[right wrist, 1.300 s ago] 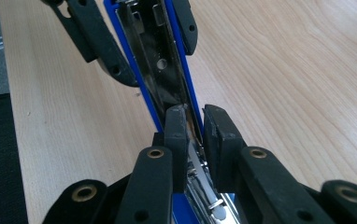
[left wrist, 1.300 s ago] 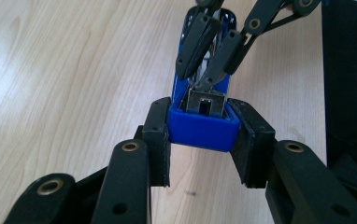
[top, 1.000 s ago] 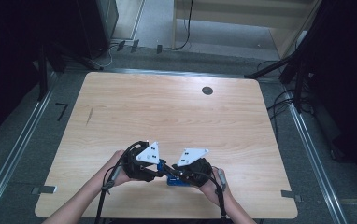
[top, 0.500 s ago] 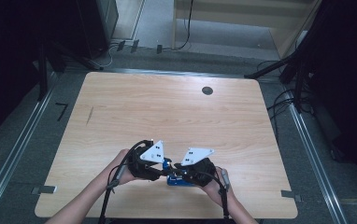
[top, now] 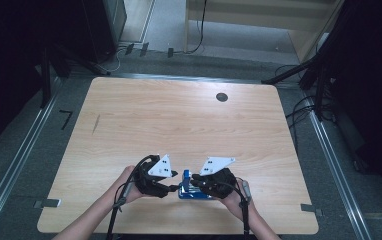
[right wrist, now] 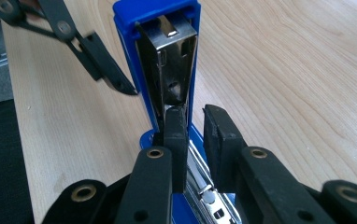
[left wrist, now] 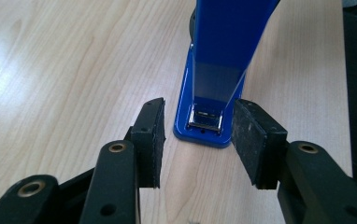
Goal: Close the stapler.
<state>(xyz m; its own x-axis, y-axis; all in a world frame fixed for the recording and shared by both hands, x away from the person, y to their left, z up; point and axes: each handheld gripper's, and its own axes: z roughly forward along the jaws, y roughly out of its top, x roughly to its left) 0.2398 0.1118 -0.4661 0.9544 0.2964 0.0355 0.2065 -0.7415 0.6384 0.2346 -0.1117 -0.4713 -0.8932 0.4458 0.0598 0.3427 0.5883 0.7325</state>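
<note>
A blue stapler [top: 195, 193] lies near the table's front edge with its lid [left wrist: 223, 42] swung up, and the metal inside [right wrist: 169, 70] is bared. My left gripper [left wrist: 197, 135] is open. Its jaws have just been opening, and the pads [left wrist: 256, 140] stand on either side of the stapler's front end without touching it. My right gripper [right wrist: 194, 128] comes from the other end, its jaws nearly together around the stapler's metal staple rail [right wrist: 204, 196] below the raised lid. In the high view the left gripper [top: 175, 189] and right gripper [top: 195, 185] meet over the stapler.
The light wooden table [top: 179, 120] has a small dark round hole [top: 222, 97] at the back right. Metal floor rails run along both sides, and cables and dark stands crowd the back right. Both forearms enter from the front edge.
The left gripper's jaws stand wider apart than before. Both hands and the stapler have kept their places.
</note>
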